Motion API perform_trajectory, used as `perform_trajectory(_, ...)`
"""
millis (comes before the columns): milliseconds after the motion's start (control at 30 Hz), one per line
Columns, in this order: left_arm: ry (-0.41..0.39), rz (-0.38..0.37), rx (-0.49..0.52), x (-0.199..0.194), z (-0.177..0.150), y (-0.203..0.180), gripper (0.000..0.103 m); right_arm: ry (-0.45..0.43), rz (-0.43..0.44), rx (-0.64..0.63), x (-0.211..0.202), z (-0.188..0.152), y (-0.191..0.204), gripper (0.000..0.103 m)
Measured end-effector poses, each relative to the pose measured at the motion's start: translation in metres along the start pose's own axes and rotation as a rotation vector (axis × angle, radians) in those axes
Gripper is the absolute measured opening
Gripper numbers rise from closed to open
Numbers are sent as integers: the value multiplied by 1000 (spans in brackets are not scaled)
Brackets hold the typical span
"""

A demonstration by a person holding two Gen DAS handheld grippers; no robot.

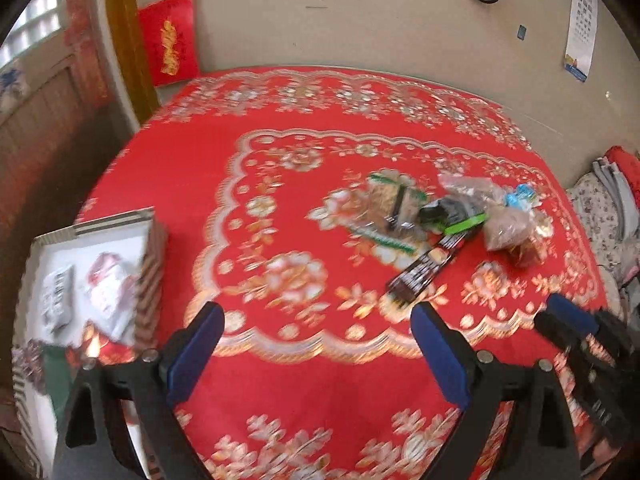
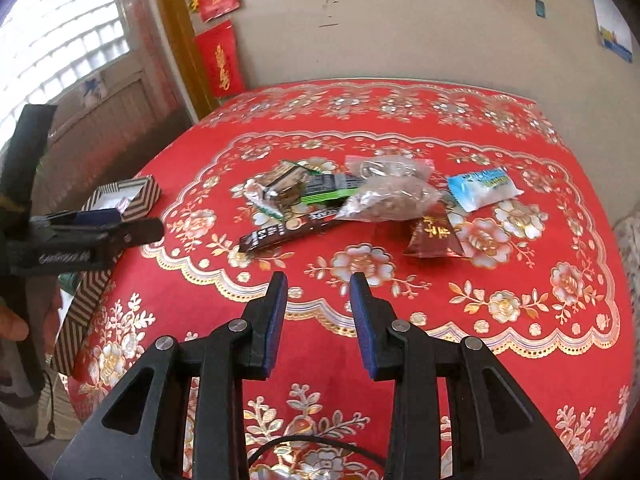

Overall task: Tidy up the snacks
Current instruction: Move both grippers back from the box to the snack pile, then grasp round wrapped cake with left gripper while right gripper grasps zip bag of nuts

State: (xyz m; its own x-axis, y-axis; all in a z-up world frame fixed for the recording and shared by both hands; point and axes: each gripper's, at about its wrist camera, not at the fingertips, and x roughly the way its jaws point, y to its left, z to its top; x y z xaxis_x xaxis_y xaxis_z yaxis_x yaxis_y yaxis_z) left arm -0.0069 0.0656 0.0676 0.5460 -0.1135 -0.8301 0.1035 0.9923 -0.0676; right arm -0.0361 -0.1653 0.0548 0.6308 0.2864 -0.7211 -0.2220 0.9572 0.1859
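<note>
Left hand-held gripper [image 1: 316, 320] spread wide, empty, over red table [image 1: 304, 384]; right hand-held gripper [image 2: 318, 286] part-spread, empty. Snack pile [image 2: 348, 196] mid-table; striped box [image 1: 150, 264] w/ packets at left edge.

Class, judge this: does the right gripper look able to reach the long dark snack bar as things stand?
Probably yes. The right gripper is open and empty, and the long dark snack bar lies just ahead at the pile's near edge, with only bare tablecloth between.
</note>
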Motion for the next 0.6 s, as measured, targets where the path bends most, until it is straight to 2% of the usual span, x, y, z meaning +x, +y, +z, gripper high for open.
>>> perform_trajectory(100, 24, -1, 3, 13, 11, -9, 95, -7, 4, 6, -1, -2, -5, 34)
perform_trajectory(133, 30, 1, 9, 17, 14, -12, 96, -5, 2, 10, -1, -2, -8, 43)
perform_trajectory(200, 40, -5, 18, 25, 19, -18, 96, -10, -2, 19, -1, -1, -13, 50)
perform_trajectory(333, 62, 4, 28, 40, 30, -26, 95, -5, -8, 42, -1, 5, -25, 50)
perform_trajectory(500, 87, 9, 55, 56, 43, -33, 95, -11, -45, 58, 2, 27, -45, 50)
perform_trajectory(600, 102, 20, 61, 69, 53, -32, 95, -6, -30, 81, 9, 44, -54, 52)
